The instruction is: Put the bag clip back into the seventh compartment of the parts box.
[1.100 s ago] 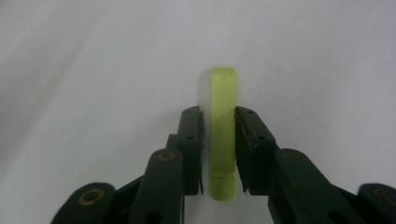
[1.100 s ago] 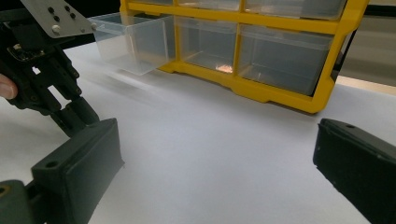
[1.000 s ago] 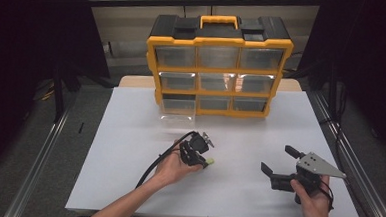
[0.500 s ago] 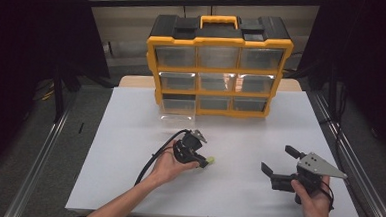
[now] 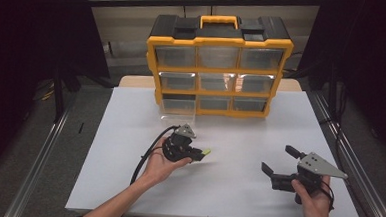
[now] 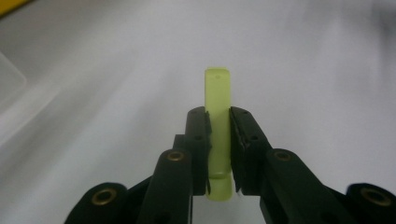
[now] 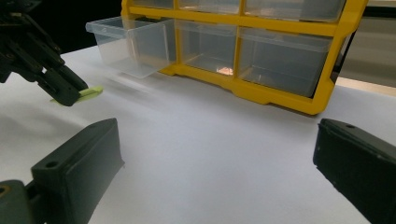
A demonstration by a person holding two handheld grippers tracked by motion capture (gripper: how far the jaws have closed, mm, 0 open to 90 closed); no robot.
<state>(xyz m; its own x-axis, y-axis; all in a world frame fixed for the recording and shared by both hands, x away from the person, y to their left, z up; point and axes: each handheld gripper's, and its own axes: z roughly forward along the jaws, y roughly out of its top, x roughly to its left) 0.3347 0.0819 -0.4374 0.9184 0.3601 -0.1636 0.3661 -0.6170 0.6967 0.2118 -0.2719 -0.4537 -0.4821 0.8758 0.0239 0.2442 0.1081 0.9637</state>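
High view first: a white table (image 5: 127,185) carries a yellow-and-black drawer organizer (image 5: 218,65) at its far edge, and its bottom-left clear drawer (image 5: 178,115) is pulled out toward the person. That open drawer lies ahead of the left gripper (image 5: 201,154), well nearer to it than to the right gripper (image 5: 272,173), which sits off near the right front corner.

In the left gripper view the two black jaws are clamped on a small lime-green bar (image 6: 218,135), pinching its lower half from both sides. Its long axis runs straight out along the jaws, the free end poking past the tips over bare white table. My read: if the bar is bound for the drawer, the left hand carries it forward and slightly left, free end leading.

The right gripper's jaws stand wide apart, holding nothing; between them its own view catches the organizer front and the drawer.

Hard to make out: what the bar actually is, and what the small orange glint in one lower compartment is.
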